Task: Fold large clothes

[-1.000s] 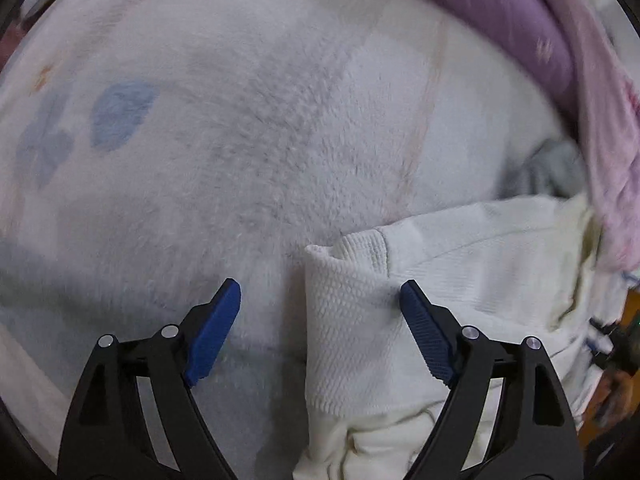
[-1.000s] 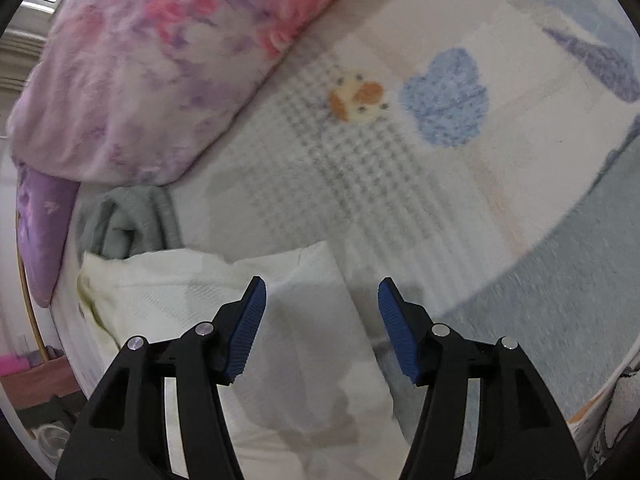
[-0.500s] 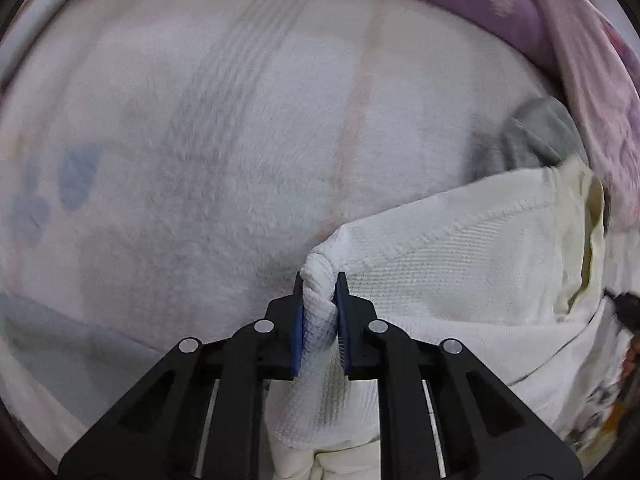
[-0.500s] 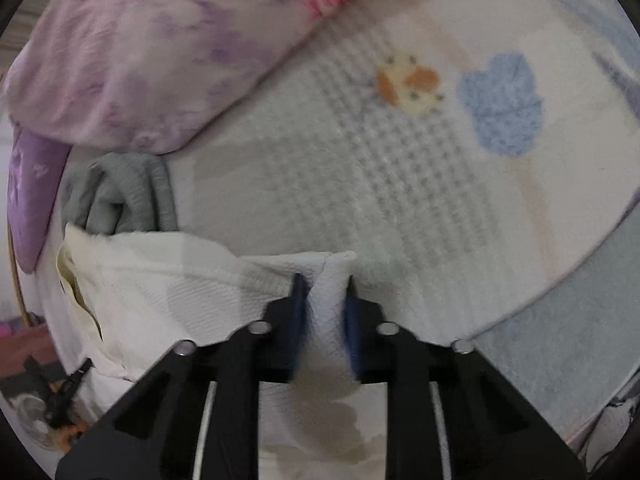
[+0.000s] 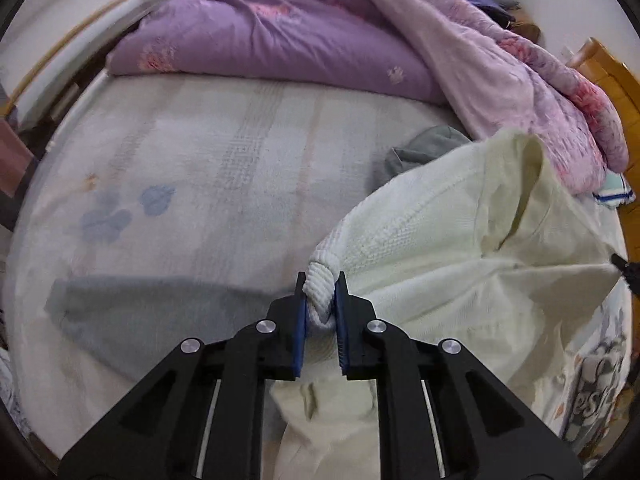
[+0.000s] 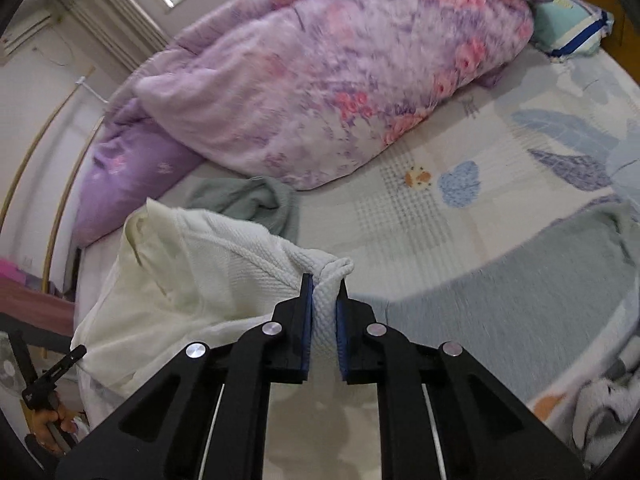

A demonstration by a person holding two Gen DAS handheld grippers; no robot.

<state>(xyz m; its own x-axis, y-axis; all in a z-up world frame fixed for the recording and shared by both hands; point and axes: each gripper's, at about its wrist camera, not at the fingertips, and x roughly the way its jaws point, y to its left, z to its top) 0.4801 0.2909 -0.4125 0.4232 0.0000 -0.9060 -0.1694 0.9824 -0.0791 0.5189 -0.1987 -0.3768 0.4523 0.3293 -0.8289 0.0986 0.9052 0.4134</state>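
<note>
A cream-white knitted garment (image 5: pixel 448 256) hangs lifted above the bed, stretched between both grippers. My left gripper (image 5: pixel 321 296) is shut on one bunched ribbed corner of it. My right gripper (image 6: pixel 323 292) is shut on the other corner; the garment (image 6: pixel 208 264) spreads to the left in the right wrist view. Its lower part droops below the fingers and out of sight.
The bed sheet (image 5: pixel 224 168) with blue leaf prints lies below. A purple duvet (image 5: pixel 272 36) and a pink floral quilt (image 6: pixel 340 76) are piled at the far side. A grey-green cloth (image 6: pixel 248 200) lies beside the quilt. A pillow (image 6: pixel 568 24) lies at the headboard.
Both grippers closed on the garment's corners, then rose and pulled back from the bed, lifting the garment off the sheet. More of the bed and quilt now shows.
</note>
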